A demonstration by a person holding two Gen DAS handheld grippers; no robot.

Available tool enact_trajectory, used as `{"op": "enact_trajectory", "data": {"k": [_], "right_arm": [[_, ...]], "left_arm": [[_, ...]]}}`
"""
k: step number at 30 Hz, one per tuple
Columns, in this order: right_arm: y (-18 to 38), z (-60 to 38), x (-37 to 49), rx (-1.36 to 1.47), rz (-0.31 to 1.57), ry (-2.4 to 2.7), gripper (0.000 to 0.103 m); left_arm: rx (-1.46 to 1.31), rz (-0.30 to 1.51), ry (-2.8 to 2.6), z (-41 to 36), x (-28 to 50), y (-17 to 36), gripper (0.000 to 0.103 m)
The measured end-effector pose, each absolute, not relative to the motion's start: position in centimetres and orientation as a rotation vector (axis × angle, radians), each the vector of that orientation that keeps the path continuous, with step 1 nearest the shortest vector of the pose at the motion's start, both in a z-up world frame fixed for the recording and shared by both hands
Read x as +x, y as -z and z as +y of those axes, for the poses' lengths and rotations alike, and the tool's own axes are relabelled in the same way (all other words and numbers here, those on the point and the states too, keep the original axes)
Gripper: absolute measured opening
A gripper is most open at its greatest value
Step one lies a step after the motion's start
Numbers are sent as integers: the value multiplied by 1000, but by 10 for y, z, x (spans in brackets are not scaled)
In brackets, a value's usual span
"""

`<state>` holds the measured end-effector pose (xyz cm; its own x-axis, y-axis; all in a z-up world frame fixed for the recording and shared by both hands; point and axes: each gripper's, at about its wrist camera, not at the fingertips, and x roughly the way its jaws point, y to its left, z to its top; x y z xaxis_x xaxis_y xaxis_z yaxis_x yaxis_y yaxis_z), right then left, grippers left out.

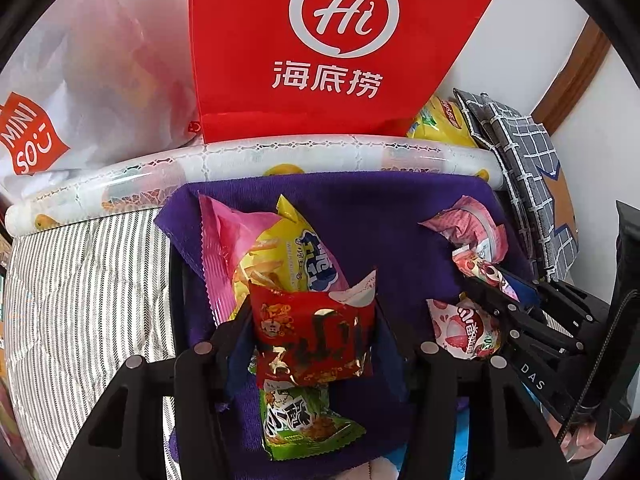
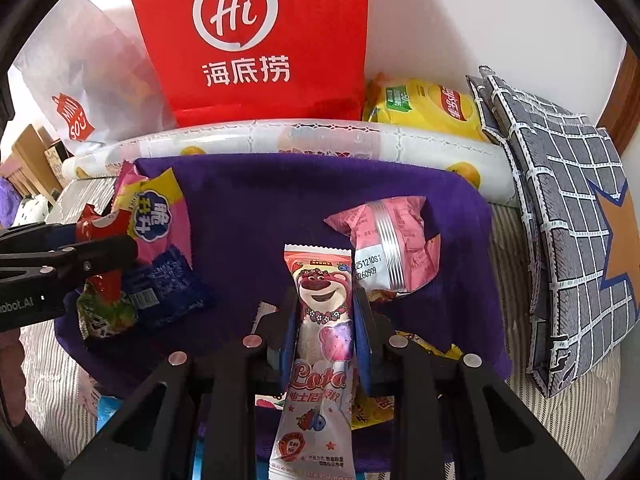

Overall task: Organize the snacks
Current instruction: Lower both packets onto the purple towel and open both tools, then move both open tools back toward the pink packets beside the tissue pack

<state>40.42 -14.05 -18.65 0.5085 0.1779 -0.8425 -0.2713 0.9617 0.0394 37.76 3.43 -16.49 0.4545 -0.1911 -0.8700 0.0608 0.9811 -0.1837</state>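
White wall and a red tote bag (image 1: 344, 40) close off the far side, with a white shopping bag (image 1: 80, 80) to its left and a rolled plastic sheet (image 1: 248, 156) lying across in front of them. Nearer, a purple towel (image 2: 280, 200) is spread over a striped bed cover (image 1: 92, 280), and the snacks sit on it.

On the left side of the towel, the left tool (image 1: 312, 320) has a red snack packet (image 1: 316, 336) between its jaws; the pads appear to press on the packet's sides. A green packet (image 1: 300, 424) lies below it and a yellow-and-pink chips bag (image 1: 276, 256) just beyond. On the right, the right tool (image 2: 326, 320) is clenched on a long pink bear-print packet (image 2: 320, 312), gripped at mid-length with both ends free. A pink pouch (image 2: 392, 240) lies just beyond it, and a yellow chips bag (image 2: 424, 108) rests far right beside a grey checked bag (image 2: 560, 200).

These packets look light, thin and crinkly, with slick film that could slide between the pads. The puffed ones likely hold brittle contents, so a gentle pinch on a sealed edge or the flat middle seems safest. The long bear packet would probably droop or swing at its ends when carried.
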Motion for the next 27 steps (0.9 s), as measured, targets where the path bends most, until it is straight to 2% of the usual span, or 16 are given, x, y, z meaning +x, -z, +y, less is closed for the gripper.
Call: {"op": "enact_trajectory", "data": {"k": [4,8,13,27], "right_arm": [[187,-139,404,-110,1009,-266,34],[183,-139,401,-106,1000,-265,47],[169,-143,391,-84,970,-266,53],[97,-161,324,-14,799,-206,87]], "left_arm": [[-134,1096,160,34,378,166,57],[-128,1098,170,32,376,164,58],[-115,1081,180,27,371,154,71],[-120,958,216,33,313,105,72]]}}
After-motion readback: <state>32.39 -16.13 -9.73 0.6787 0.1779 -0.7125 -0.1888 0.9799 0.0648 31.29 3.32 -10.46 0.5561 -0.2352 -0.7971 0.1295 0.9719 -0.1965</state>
